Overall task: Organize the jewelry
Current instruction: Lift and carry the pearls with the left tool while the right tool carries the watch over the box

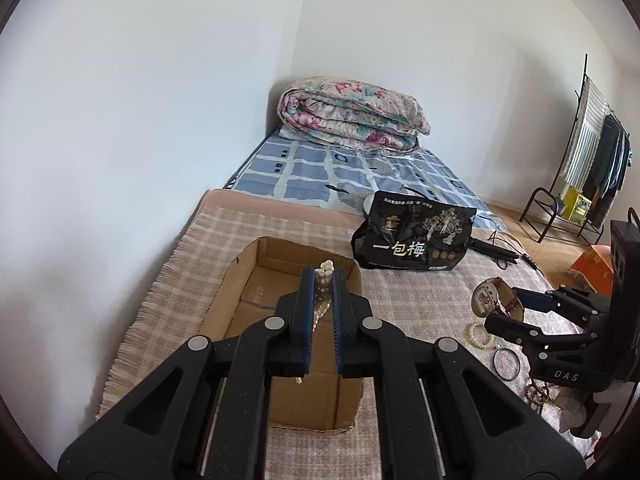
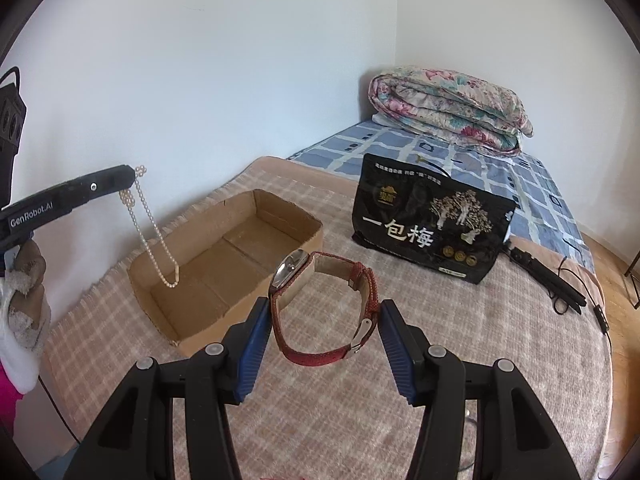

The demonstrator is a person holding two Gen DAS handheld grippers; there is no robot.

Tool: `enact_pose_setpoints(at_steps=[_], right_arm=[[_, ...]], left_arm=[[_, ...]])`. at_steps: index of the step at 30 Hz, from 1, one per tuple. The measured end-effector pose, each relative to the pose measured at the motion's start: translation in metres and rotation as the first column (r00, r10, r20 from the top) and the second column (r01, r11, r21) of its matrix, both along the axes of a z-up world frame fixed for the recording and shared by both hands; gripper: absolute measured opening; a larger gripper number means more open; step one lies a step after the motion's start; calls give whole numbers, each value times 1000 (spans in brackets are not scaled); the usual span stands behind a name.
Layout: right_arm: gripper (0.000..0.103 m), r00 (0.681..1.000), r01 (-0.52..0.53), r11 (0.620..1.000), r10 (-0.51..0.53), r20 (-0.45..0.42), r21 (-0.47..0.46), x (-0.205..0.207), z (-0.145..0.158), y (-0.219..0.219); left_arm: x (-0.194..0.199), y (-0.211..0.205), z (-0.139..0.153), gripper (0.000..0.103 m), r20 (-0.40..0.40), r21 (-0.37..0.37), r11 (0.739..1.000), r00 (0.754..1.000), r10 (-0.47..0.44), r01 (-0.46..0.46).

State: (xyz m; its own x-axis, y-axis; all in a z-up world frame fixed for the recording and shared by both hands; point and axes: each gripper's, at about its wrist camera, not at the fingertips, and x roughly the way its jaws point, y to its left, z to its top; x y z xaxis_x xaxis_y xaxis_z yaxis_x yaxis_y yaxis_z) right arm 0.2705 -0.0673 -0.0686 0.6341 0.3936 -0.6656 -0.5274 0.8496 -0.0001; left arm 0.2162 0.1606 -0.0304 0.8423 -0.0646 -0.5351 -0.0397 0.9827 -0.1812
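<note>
An open cardboard box (image 1: 352, 276) (image 2: 256, 204) lies on the checked blanket. My left gripper (image 1: 323, 280) is shut on a pearl necklace (image 1: 325, 276) above the box; in the right wrist view the necklace (image 2: 154, 236) hangs from its fingers (image 2: 116, 184) down into the box. My right gripper (image 2: 324, 316) is shut on a red-strapped watch (image 2: 320, 300), held above the blanket right of the box; the watch also shows in the left wrist view (image 1: 492, 296). A pearl bracelet (image 1: 480, 334), a thin ring bangle (image 1: 507, 364) and a brown bead bracelet (image 1: 538, 394) lie on the blanket under the right gripper.
A black snack bag (image 1: 412, 236) (image 2: 432, 224) stands behind the box. A folded floral quilt (image 1: 352, 114) lies on the blue checked bed. A black tripod with cable (image 2: 552, 280) lies at the blanket's right edge. A clothes rack (image 1: 592, 152) stands far right.
</note>
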Motion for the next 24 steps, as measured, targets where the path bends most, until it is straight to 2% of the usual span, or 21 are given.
enact_pose_setpoints(at_steps=[9, 14, 24], right_arm=[[56, 999, -43, 999, 44, -23, 31, 29, -7, 51], [56, 997, -45, 998, 48, -65, 50, 47, -24, 75], [58, 991, -61, 998, 64, -121, 26, 66, -62, 112]], left_arm=[[11, 34, -28, 6, -46, -25, 999, 998, 41, -42], [13, 42, -44, 6, -72, -25, 999, 996, 44, -46], [17, 54, -71, 6, -129, -22, 998, 990, 47, -50]])
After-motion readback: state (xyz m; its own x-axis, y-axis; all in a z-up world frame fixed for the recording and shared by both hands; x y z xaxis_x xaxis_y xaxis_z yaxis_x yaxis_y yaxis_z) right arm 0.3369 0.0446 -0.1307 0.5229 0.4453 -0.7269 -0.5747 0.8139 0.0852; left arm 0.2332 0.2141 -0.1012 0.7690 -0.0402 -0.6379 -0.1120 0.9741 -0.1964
